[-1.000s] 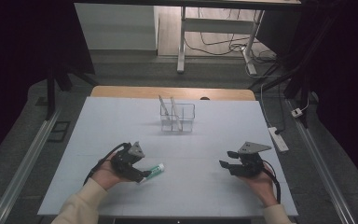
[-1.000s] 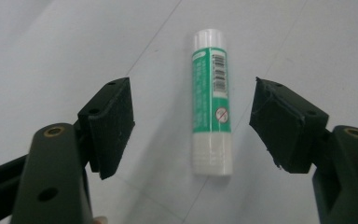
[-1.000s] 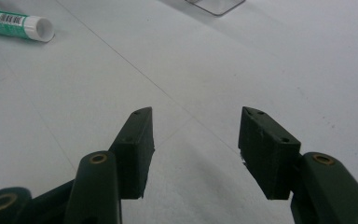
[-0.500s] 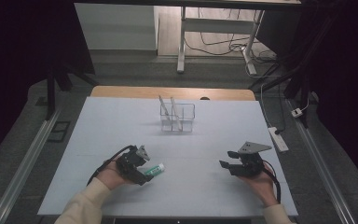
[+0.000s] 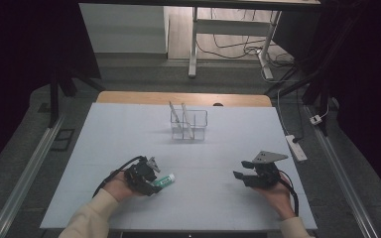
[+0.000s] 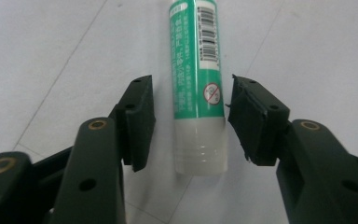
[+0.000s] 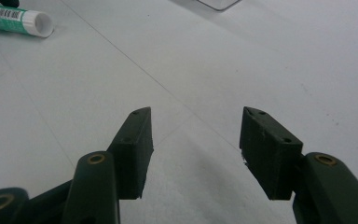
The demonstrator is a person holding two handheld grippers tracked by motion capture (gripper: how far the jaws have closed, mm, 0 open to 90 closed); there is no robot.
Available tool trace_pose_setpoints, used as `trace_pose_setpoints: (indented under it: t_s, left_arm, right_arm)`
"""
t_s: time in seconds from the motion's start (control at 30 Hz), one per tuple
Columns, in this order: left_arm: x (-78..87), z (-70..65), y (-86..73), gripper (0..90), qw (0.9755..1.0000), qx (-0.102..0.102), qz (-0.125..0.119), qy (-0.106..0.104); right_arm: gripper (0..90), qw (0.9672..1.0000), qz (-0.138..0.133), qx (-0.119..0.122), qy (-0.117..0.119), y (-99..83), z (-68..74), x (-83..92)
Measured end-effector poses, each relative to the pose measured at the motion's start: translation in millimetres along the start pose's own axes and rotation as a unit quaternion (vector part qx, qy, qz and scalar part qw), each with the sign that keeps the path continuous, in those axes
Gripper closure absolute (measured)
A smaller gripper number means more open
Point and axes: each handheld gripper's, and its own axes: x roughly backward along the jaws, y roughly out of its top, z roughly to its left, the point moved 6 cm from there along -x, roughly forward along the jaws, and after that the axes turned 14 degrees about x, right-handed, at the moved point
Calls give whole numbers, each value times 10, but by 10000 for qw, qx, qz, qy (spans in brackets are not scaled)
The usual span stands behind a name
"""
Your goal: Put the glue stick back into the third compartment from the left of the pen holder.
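I see a green-and-white glue stick point(image 6: 196, 84) between my left gripper's point(image 6: 191, 123) closing, untouching jaws; right gripper point(image 7: 196, 154) open over the pale counter point(image 5: 129, 129).

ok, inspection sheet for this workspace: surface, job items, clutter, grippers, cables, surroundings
Surface: pale grey table, bare in front of the right gripper.
Job's things: green and white tube lying flat, white cap toward the left gripper's camera.
Clutter: clear organizer at the far middle with two pale sticks leaning in it.
Grippers: left gripper has just been closing; tube between the jaws, pads not yet touching it. Right gripper open, nothing between the jaws.
Cables: black cable trails from the left gripper; another from the right.
Surroundings: power strip at the table's right edge; desk legs and loose wires on the floor beyond.
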Motion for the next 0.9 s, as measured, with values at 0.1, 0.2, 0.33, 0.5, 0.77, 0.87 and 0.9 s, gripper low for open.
trace_pose_setpoints:
  t_s: [0.1,0.2,0.33,0.5,0.77,0.87,0.9]
  left_arm:
    - [-19,12,-9,552,10000,2,53,-12]
    - [-25,2,-13,615,9999,-7,90,-119]
    - [-24,9,-15,642,9999,9,101,-136]
    - [-21,11,-15,648,9999,-58,68,-69]
    - [90,54,-1,650,9994,1,-336,111]
    - [197,49,15,650,9983,-31,-586,50]
    - [230,48,21,650,9978,-28,-665,36]
  right_arm:
    - [437,10000,8,-7,-1,-2,-2,-3]
    - [437,10000,13,-14,-10,-4,-5,-4]
    - [436,10000,13,-17,-12,-5,-6,-5]
    - [436,10000,7,-14,-26,-3,-10,0]
    - [436,10000,-29,-20,-49,5,-15,11]
    - [436,10000,-37,-21,-43,7,-14,12]
    - [436,10000,-37,-20,-45,7,-14,12]
